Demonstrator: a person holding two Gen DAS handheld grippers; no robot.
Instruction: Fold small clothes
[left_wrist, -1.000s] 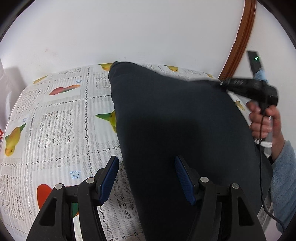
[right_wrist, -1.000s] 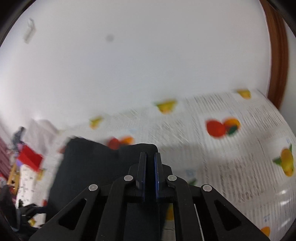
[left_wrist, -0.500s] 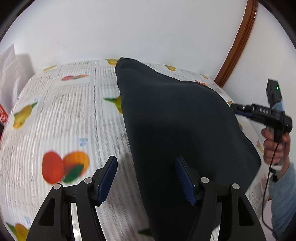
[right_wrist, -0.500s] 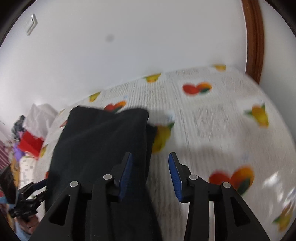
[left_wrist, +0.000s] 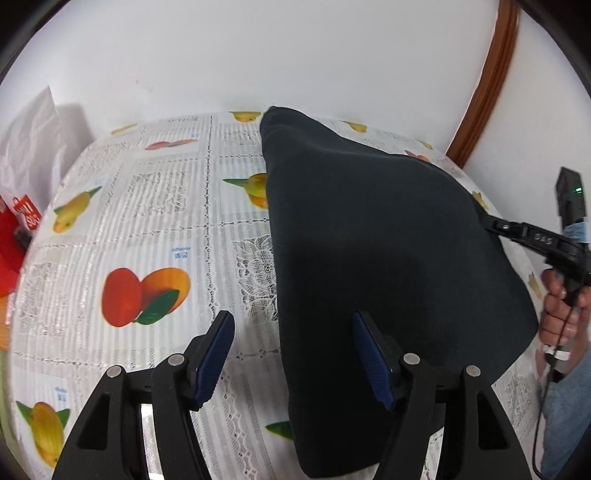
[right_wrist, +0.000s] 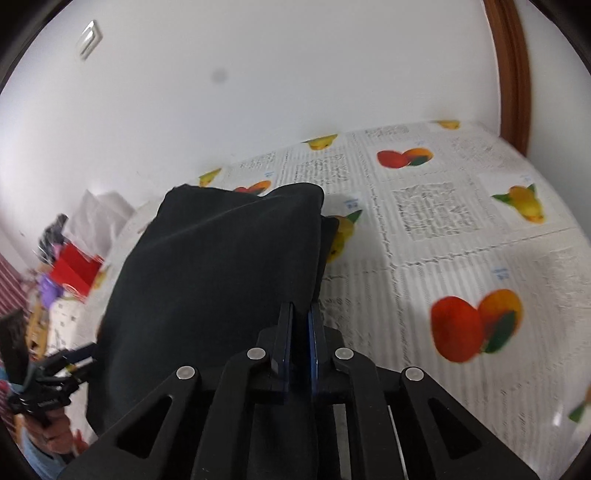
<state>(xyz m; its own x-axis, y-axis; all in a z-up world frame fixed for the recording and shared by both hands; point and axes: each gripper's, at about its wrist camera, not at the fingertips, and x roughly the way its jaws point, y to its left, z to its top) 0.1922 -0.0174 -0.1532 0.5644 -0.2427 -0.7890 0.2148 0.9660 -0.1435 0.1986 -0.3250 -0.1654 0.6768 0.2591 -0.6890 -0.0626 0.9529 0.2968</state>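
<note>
With right hand-held gripper (right_wrist: 300, 343) just closed, pinching the dark garment's (left_wrist: 376, 258) right edge, and left hand-held gripper (left_wrist: 291, 363) spread: mid-fold; next, carry edge across.

Tabletop (left_wrist: 155, 229) covered with a white lace-pattern cloth printed with fruit motifs: red-and-orange pairs, yellow fruit with green leaves. Plain white wall (left_wrist: 295, 55) rises directly behind its far edge. Brown wooden frame (left_wrist: 487, 77) runs up the wall at the right corner. White wall plate (right_wrist: 89, 38) mounted high on the wall in the right wrist view; a faint grey spot (right_wrist: 218, 76) nearby. White bag (left_wrist: 33, 147) and red packaging (left_wrist: 14, 243) stand beyond the tabletop's left end. Lighting even, soft shadows.
</note>
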